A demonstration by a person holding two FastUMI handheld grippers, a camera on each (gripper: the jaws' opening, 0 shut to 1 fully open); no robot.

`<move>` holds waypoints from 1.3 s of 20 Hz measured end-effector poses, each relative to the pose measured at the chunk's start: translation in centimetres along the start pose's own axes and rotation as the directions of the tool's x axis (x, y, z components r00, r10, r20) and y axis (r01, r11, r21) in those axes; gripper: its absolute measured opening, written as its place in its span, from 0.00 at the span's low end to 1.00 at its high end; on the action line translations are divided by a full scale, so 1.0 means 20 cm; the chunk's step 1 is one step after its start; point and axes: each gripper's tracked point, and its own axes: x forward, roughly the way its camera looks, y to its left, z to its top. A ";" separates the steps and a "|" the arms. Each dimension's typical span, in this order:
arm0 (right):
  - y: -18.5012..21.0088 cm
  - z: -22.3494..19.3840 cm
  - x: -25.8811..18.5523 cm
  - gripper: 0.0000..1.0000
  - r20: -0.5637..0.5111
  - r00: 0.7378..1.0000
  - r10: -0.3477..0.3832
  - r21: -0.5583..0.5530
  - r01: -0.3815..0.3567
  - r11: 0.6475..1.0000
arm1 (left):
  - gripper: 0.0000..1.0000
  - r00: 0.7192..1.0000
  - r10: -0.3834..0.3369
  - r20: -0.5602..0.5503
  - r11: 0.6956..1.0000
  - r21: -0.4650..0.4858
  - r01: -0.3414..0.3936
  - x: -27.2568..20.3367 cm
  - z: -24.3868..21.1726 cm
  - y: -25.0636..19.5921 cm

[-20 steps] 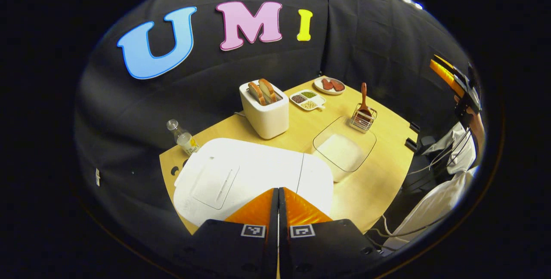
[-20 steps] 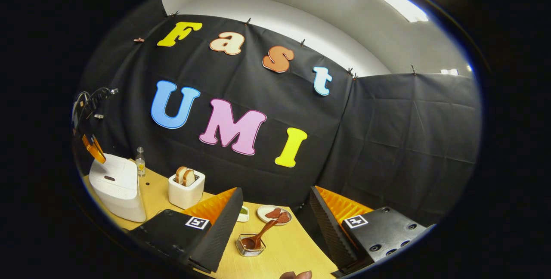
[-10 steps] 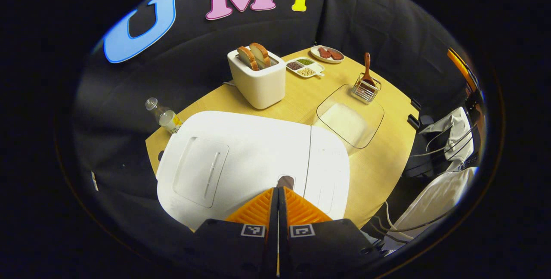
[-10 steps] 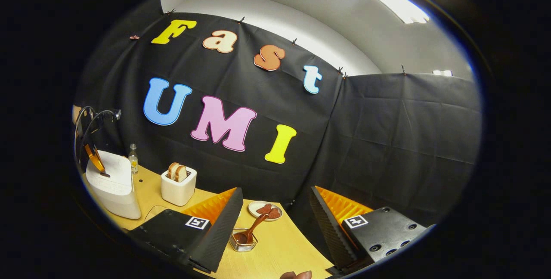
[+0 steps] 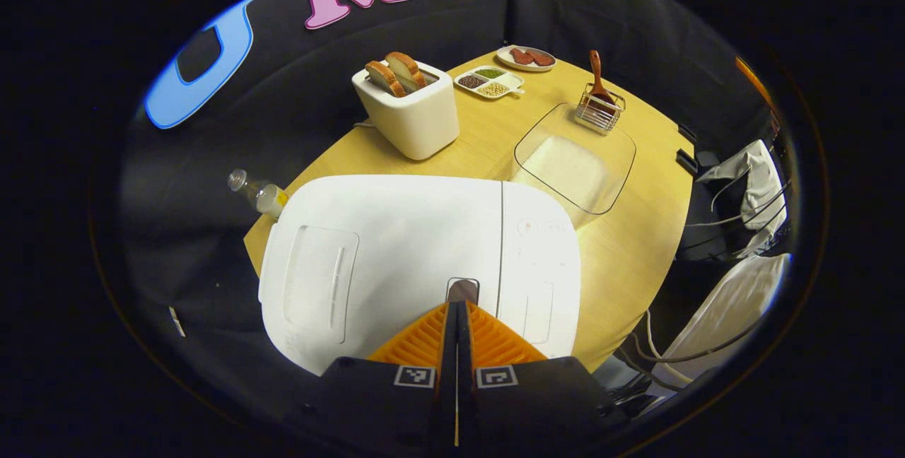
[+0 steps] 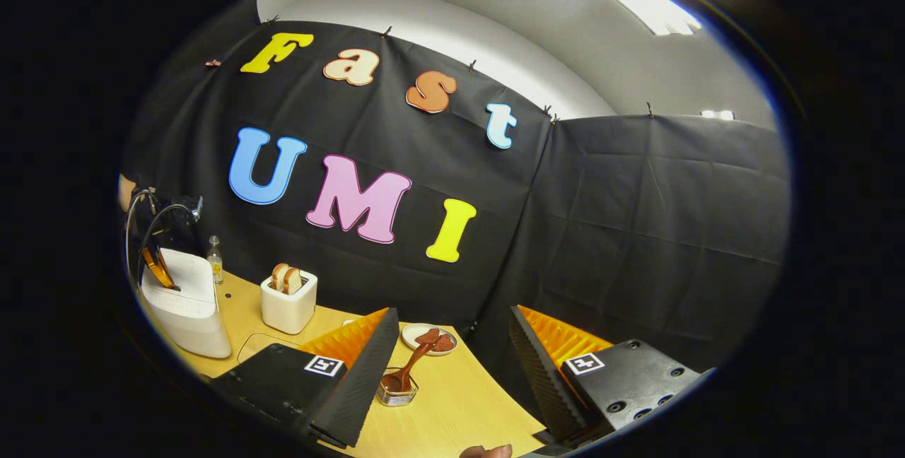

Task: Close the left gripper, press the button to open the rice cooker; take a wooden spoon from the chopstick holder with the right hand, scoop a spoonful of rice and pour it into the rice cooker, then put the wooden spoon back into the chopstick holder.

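closed left gripper sitting at the rice cooker's button

in the left gripper view, the left gripper (image 5: pixel 456 304) is showing at 6 o'clock with its two fingers pressed flat together, nothing between them. the joined tips are reaching the small dark button (image 5: pixel 463 290) on the lid of the white rice cooker (image 5: pixel 396 253); whether they are pressing it or only touching, i cannot tell. the lid is lying shut. the cooker is standing on the wooden table (image 5: pixel 636 232). toward 1 o'clock from it a clear glass dish of rice (image 5: pixel 574 167) is resting, and just beyond that dish the wire chopstick holder (image 5: pixel 598 109) is standing with the wooden spoon (image 5: pixel 597 78) leaning in it. at 11 o'clock a white toaster (image 5: pixel 408 110) is carrying two slices of bread, and a small bottle (image 5: pixel 256 191) is lying at 9 o'clock beside the cooker.

in the right gripper view, the right gripper (image 6: pixel 452 373) is hanging with its fingers spread wide apart, holding nothing, and the chopstick holder (image 6: pixel 396 389) with the spoon (image 6: pixel 408 367) is sitting on the table near the left finger, apart from it. at 8 o'clock, well apart, the cooker (image 6: pixel 185 302) is showing with the left gripper (image 6: pixel 160 268) on top.
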 end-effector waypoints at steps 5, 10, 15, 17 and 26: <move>0.00 -0.01 -0.02 0.97 -0.011 1.000 0.015 -0.006 -0.015 1.000 | 0.07 0.989 0.099 0.114 0.995 0.006 -0.100 -0.17 0.09 0.06; 0.00 0.02 -0.07 0.97 0.011 1.000 0.029 -0.026 -0.029 0.999 | 0.07 0.957 0.208 0.203 0.978 -0.012 -0.210 -0.32 0.16 0.14; -0.05 0.01 -0.09 0.97 0.004 1.000 0.026 -0.021 -0.026 0.999 | 0.07 0.894 0.364 0.261 0.929 -0.028 -0.370 -0.45 0.20 0.28; -0.07 0.01 -0.09 0.98 0.005 1.000 0.022 -0.020 -0.022 1.000 | 0.07 0.827 0.468 0.311 0.878 -0.058 -0.475 -0.55 0.25 0.38; -0.02 0.00 -0.08 0.97 0.006 0.999 0.047 -0.006 -0.046 0.999 | 0.37 0.402 0.741 0.539 0.639 -0.380 -0.669 -1.16 0.30 0.43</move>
